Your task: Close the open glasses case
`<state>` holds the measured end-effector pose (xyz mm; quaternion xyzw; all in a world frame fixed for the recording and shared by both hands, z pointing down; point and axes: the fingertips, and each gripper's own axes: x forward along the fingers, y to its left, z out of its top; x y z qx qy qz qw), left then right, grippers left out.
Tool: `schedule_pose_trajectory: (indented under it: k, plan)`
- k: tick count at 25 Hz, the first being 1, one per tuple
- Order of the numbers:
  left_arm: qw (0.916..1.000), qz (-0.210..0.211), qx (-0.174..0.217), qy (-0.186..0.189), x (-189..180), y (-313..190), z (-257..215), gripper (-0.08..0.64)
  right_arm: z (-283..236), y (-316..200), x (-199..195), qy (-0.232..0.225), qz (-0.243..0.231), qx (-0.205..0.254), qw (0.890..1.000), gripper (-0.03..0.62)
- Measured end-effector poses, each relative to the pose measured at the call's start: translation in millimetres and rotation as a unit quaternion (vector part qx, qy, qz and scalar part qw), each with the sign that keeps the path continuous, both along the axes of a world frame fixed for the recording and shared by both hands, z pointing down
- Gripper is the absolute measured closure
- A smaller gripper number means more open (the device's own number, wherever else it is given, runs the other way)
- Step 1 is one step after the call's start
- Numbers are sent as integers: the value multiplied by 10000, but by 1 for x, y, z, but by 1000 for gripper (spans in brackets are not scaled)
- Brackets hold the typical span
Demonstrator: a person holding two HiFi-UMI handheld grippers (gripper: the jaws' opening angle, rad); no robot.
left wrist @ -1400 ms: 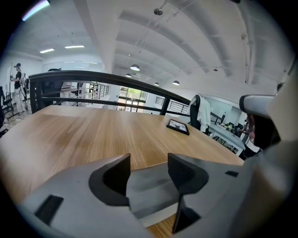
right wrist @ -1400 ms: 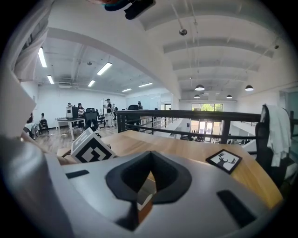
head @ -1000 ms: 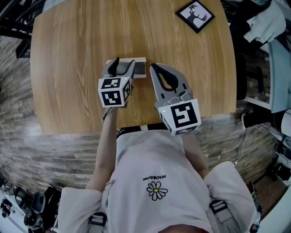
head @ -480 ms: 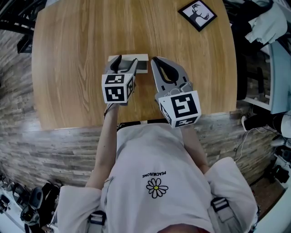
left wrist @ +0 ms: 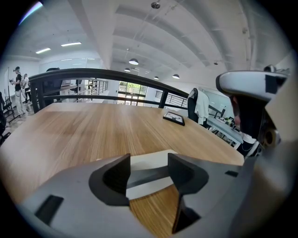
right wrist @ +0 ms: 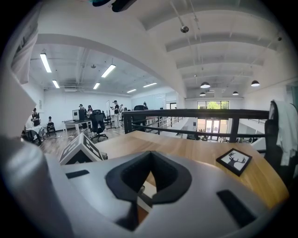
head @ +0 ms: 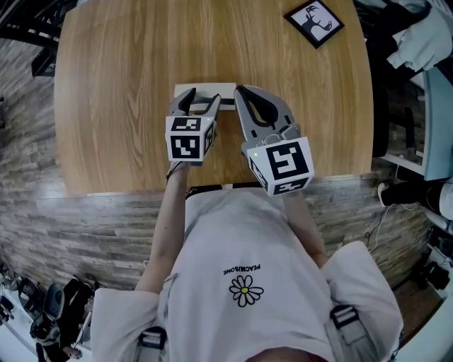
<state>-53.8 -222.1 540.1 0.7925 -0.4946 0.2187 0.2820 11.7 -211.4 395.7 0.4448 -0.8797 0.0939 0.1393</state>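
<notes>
The glasses case [head: 225,90] lies open on the wooden table [head: 120,85], a white shell with a dark inside. In the left gripper view the glasses case [left wrist: 150,178] shows between and just beyond the jaws. My left gripper [head: 201,103] is open and hovers over the case's left half, one finger on each side of its dark strip. My right gripper [head: 240,90] is shut with nothing in it, its tip beside the case's right end. In the right gripper view a bit of the case [right wrist: 148,193] shows through the loop of the closed jaws.
A black-framed deer picture [head: 314,22] lies at the table's far right corner. The table's near edge [head: 212,188] runs just behind both grippers, against the person's body. A black railing [left wrist: 116,76] bounds the far side.
The right gripper's tip has come closer to the case's right end. The left gripper stays over the case, still open.
</notes>
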Motion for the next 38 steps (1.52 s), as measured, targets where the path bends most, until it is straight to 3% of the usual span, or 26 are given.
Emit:
schedule_pose_trajectory:
  k: [26,32,38]
  plan:
    - [9996,-30,-291,54,-2,28,26,321,-4,11,-7,108,-47,91,9999,584]
    - [9999,-36,93,104,-2,11,-5,321,-13,5,-8,122,-46,255,9996,584]
    - [9936,-331,929,544,-11,-18,-80,328,-36,-10,-10,80,-37,595,9982,584]
